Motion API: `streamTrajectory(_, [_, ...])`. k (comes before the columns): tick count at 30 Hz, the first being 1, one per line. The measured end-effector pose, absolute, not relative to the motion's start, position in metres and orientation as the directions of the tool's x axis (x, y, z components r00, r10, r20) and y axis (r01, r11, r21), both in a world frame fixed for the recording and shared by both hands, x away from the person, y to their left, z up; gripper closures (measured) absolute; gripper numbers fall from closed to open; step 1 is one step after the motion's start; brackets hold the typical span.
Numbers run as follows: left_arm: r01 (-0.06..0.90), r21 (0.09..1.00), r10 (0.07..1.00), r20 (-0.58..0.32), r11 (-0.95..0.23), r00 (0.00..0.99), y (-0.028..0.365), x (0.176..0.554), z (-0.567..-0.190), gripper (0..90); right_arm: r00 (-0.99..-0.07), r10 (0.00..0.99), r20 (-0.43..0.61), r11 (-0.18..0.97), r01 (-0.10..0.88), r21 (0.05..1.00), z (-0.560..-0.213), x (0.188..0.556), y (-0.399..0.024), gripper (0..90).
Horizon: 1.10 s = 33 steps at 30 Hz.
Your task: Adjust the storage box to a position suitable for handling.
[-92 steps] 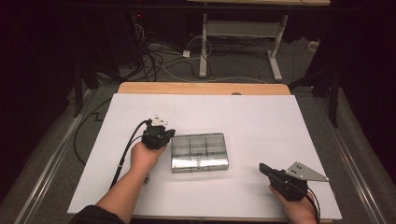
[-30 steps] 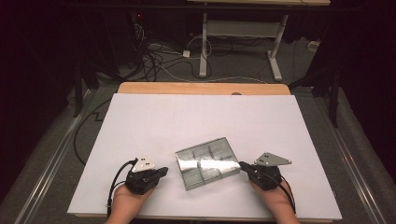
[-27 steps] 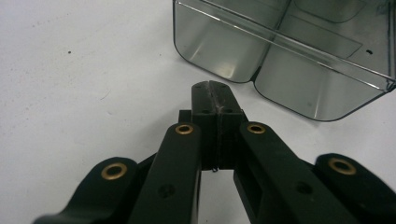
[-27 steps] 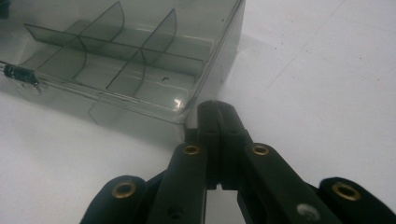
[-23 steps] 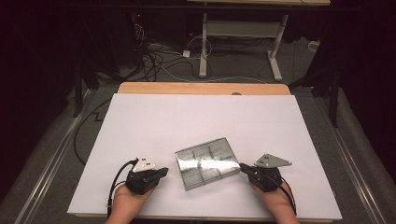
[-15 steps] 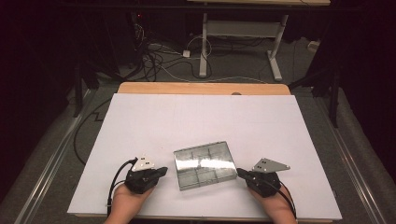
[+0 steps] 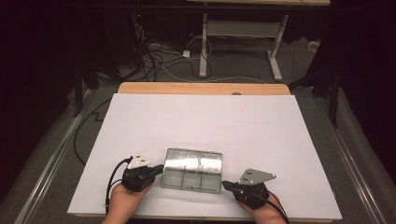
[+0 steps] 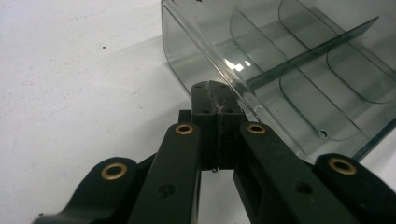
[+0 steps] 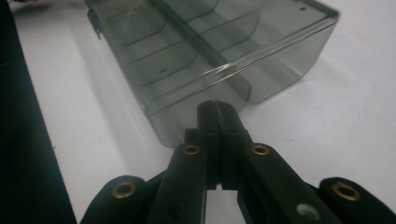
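High view: clear divided box [image 7: 192, 170] lies at 6 o'clock on the white table [image 7: 205, 116]. Left gripper [image 7: 159, 169] at its 9, right gripper [image 7: 225, 185] at 4, both pinched together, empty. Uneven nudging could spin the box.

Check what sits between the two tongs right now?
The clear compartment box lies between the left tongs and the right tongs in the high view, both shut, each tip at a short wall.

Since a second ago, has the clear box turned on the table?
Yes. The clear box has swung from a slant to nearly parallel with the white table's near edge.
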<state>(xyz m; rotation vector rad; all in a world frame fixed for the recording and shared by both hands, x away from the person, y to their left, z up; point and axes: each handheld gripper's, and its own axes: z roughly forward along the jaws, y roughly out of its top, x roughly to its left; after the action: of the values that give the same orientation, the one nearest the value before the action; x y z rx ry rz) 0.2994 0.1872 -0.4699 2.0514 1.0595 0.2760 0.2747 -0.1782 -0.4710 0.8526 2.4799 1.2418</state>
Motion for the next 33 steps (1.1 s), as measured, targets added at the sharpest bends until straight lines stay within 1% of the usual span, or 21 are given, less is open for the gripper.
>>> streamTrajectory(5, [0.598, 0.725, 0.758, -0.163, -0.342, 0.632, 0.186, 0.298, -0.47, 87.3, -0.765, 0.641, 0.057, 0.404, 0.399, 0.823, -0.465, 0.277, -0.191, 90.0])
streamTrajectory(8, [0.596, 0.721, 0.743, -0.171, -0.354, 0.647, 0.183, 0.297, -0.47, 87.3, -0.734, 0.674, 0.078, 0.346, 0.408, 0.845, -0.46, 0.278, -0.199, 90.0])
streamTrajectory(13, [0.589, 0.717, 0.726, -0.17, -0.372, 0.666, 0.177, 0.294, -0.47, 87.3, -0.708, 0.702, 0.079, 0.302, 0.396, 0.867, -0.454, 0.279, -0.205, 90.0])
streamTrajectory(18, [0.583, 0.718, 0.713, -0.173, -0.381, 0.679, 0.17, 0.295, -0.471, 87.3, -0.712, 0.699, 0.063, 0.295, 0.368, 0.882, -0.45, 0.279, -0.208, 90.0])
streamTrajectory(23, [0.569, 0.715, 0.698, -0.159, -0.406, 0.698, 0.167, 0.294, -0.472, 87.3, -0.724, 0.686, 0.073, 0.278, 0.354, 0.893, -0.448, 0.28, -0.21, 90.0])
streamTrajectory(33, [0.56, 0.704, 0.677, -0.153, -0.437, 0.72, 0.167, 0.289, -0.475, 87.3, -0.759, 0.644, 0.096, 0.274, 0.345, 0.898, -0.444, 0.285, -0.196, 90.0])
